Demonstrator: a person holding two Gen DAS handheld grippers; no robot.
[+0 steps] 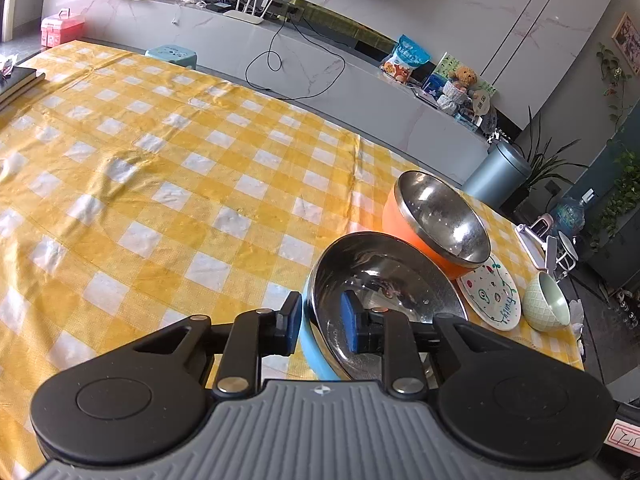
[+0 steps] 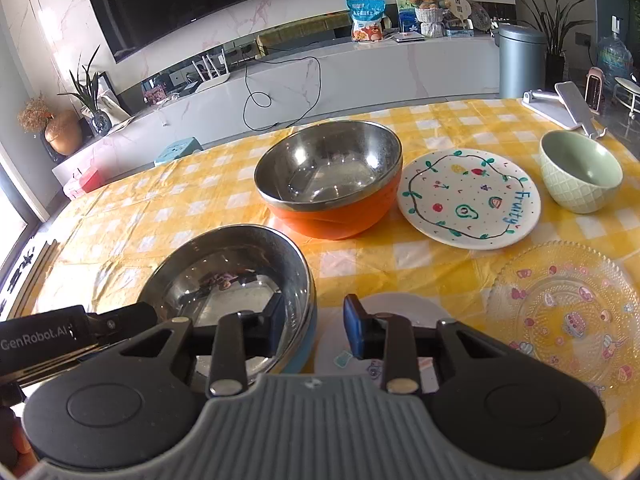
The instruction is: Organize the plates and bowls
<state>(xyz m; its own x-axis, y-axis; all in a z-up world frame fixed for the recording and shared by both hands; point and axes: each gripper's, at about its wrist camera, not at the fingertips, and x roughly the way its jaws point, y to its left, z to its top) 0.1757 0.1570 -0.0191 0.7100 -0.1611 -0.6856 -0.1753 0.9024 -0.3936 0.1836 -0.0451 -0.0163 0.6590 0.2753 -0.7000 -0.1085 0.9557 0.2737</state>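
Observation:
A steel bowl with a blue outside (image 1: 384,292) (image 2: 232,280) sits tilted near the table's front edge. My left gripper (image 1: 320,326) straddles its rim, one pad outside and one inside, with a small gap to the wall. My right gripper (image 2: 314,326) is open across the bowl's right rim. Behind stands a steel bowl with an orange outside (image 1: 436,216) (image 2: 332,176). To its right lie a white fruit-painted plate (image 2: 468,198) (image 1: 492,296) and a green bowl (image 2: 580,172) (image 1: 546,302). A clear glass plate (image 2: 568,312) and a small white plate (image 2: 400,308) lie in front.
The table has a yellow checked cloth (image 1: 160,180). Books (image 1: 16,80) lie at its far left corner. A white stand (image 2: 560,106) sits at the right edge. A long cabinet (image 2: 360,68) and a bin (image 2: 520,60) stand beyond the table.

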